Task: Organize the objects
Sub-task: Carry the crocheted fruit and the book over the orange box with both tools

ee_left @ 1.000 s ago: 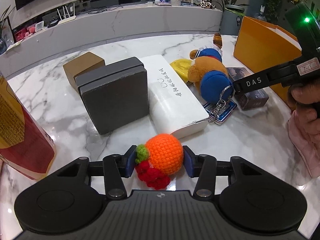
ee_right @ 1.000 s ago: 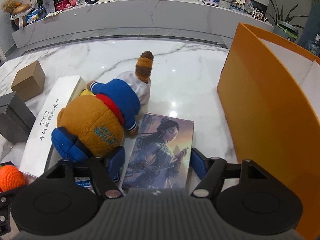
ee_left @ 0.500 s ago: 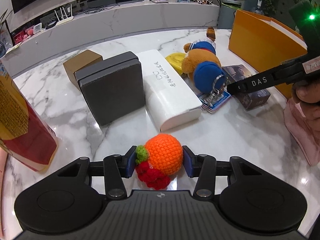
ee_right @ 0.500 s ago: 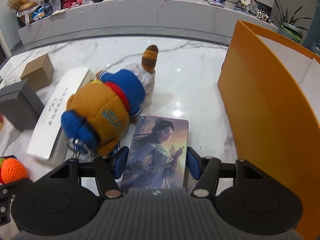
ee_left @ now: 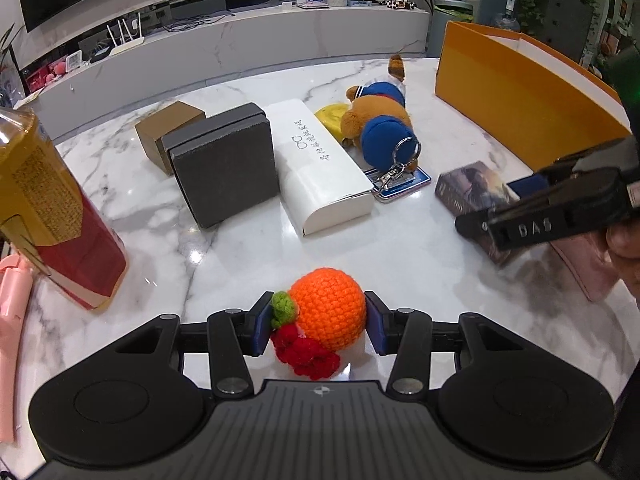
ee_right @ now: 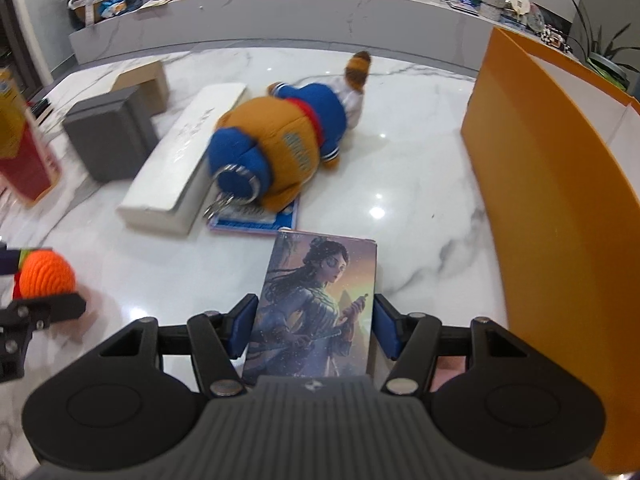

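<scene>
My left gripper (ee_left: 316, 326) is shut on an orange crocheted fruit (ee_left: 327, 314) with a green leaf and red berries, held just above the marble table (ee_left: 400, 256). It also shows in the right wrist view (ee_right: 47, 274). My right gripper (ee_right: 314, 326) is shut on an illustrated card box (ee_right: 314, 308) showing a woman with a sword, lifted off the table; the box also shows in the left wrist view (ee_left: 472, 188). A large orange box (ee_right: 560, 208) stands open to the right.
A plush toy (ee_right: 280, 148) with a key ring lies on a blue card (ee_right: 256, 218). A white case (ee_left: 320, 168), a dark grey box (ee_left: 224, 164), a brown box (ee_left: 166, 130) and a red-and-gold carton (ee_left: 48, 216) stand on the table. A pink item (ee_left: 12, 320) lies far left.
My right gripper closed on the card box and pulled it back, away from the plush toy. My left gripper drew back from the white case with the crocheted fruit still held.
</scene>
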Available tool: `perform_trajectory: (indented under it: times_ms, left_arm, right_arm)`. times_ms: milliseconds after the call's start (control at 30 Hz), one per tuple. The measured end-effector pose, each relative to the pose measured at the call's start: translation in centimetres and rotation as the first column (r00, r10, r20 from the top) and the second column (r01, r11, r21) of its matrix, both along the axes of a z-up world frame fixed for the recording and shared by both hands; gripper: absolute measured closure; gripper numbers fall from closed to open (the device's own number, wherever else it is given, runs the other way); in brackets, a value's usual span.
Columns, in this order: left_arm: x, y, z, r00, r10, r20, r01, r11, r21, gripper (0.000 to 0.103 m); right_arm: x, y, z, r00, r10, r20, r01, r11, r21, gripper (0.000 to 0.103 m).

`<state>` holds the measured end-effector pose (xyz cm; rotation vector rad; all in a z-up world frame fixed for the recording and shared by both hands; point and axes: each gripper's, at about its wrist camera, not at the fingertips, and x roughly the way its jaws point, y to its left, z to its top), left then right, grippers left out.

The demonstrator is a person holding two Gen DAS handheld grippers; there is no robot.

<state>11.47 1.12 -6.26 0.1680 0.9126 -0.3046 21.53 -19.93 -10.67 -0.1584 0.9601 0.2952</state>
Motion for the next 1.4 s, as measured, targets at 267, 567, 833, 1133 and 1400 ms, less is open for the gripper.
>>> perform_trajectory:
  times_ms: [267,567,833,1133,1400]
  left_arm:
    - [-0.8,0.0,1.6,1.000,-0.005,0.018,0.005,1.000,0.016,0.049]
    - [-0.8,-0.9,3.5,0.999,0.001,0.040,-0.001,1.000,0.005,0.049]
    - [0.1,-4.7,5.7,0.997,-0.039,0.073,0.040,0.999,-0.011,0.049]
    - [1.6,-9.7,7.8,0.989,-0.100,0.110,0.103,0.995,-0.015,0.049]
    - [2.7,-13.3,7.8,0.984,-0.145,0.106,0.150,0.988,-0.033,0.049]
  right_arm:
    - [-1.8,0.1,0.9,1.000,0.027,-0.005,-0.027,0.999,0.018,0.041]
    - [-2.7,-0.5,3.7,0.998,0.052,0.040,-0.053,0.998,0.030,0.041]
    - [-2.6,-3.2,7.6,0.994,0.043,0.097,-0.047,0.998,0.040,0.041]
    - [-2.0,-7.7,11.8,0.987,0.019,0.158,-0.026,0.999,0.046,0.042]
    - [-1.6,-11.0,12.7,0.986,-0.004,0.165,0.000,1.000,0.027,0.042]
